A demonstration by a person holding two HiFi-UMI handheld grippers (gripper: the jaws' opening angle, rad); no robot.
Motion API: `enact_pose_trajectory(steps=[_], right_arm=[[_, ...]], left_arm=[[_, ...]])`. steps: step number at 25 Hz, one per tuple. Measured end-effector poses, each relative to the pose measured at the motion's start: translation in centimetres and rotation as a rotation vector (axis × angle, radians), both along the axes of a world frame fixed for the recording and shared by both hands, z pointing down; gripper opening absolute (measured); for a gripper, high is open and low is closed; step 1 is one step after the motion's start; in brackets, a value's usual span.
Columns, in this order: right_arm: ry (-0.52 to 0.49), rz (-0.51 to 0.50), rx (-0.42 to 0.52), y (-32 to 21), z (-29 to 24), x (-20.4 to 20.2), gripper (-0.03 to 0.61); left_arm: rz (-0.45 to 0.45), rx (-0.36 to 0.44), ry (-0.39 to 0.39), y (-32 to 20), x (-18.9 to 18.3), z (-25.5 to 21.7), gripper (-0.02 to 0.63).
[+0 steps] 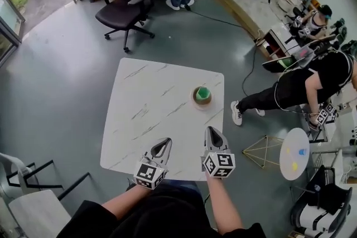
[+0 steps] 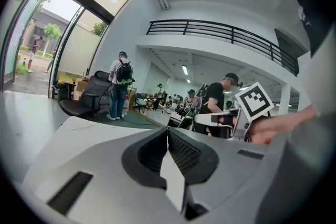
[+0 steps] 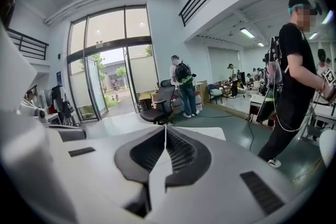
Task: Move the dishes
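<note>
Both left gripper and right gripper hold fingers clenched, empty, short of dishes.

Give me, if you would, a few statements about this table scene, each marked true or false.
1. The dish sits on the right part of the table. True.
2. The left gripper has its tongs clamped on the dish. False: its tongs are shut on nothing, at the table's near edge, well apart from the dish.
3. The right gripper has its tongs shut and empty. True.
4. The dish is empty. False: something green lies in it.
5. A black office chair stands on the floor beyond the table's far side. True.
</note>
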State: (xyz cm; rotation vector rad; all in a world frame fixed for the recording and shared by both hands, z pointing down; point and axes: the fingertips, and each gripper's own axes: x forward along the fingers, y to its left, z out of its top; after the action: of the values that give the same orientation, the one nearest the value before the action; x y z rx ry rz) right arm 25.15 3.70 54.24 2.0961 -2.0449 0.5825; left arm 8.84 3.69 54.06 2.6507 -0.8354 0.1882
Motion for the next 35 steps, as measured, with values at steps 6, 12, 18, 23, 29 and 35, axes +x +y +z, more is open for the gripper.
enact_pose_trajectory(steps=[6, 12, 18, 23, 29, 35], right_arm=[[0.014, -0.103, -0.068, -4.2, 3.0, 3.0, 0.018], [0.037, -0.227, -0.178, -7.7, 7.2, 5.1, 0.089], [0.056, -0.28, -0.237, -10.4, 10.9, 6.2, 0.087], [0.096, -0.347, -0.267, -13.7, 13.0, 6.2, 0.089], [0.135, -0.406, -0.373, -16.1, 16.3, 6.3, 0.089], [0.143, -0.416, -0.447, -17.1, 18.8, 6.7, 0.089]], left_arm=[[-0.042, -0.025, -0.038, -1.6, 2.9, 1.6, 0.018], [-0.085, -0.04, -0.063, -2.7, 5.0, 2.8, 0.018], [-0.115, -0.056, -0.092, -3.6, 6.5, 4.0, 0.018], [-0.139, -0.081, -0.098, -4.7, 7.7, 4.5, 0.018], [-0.129, -0.134, -0.104, -6.0, 9.3, 6.0, 0.018], [-0.139, -0.168, -0.075, -5.9, 9.0, 6.5, 0.018]])
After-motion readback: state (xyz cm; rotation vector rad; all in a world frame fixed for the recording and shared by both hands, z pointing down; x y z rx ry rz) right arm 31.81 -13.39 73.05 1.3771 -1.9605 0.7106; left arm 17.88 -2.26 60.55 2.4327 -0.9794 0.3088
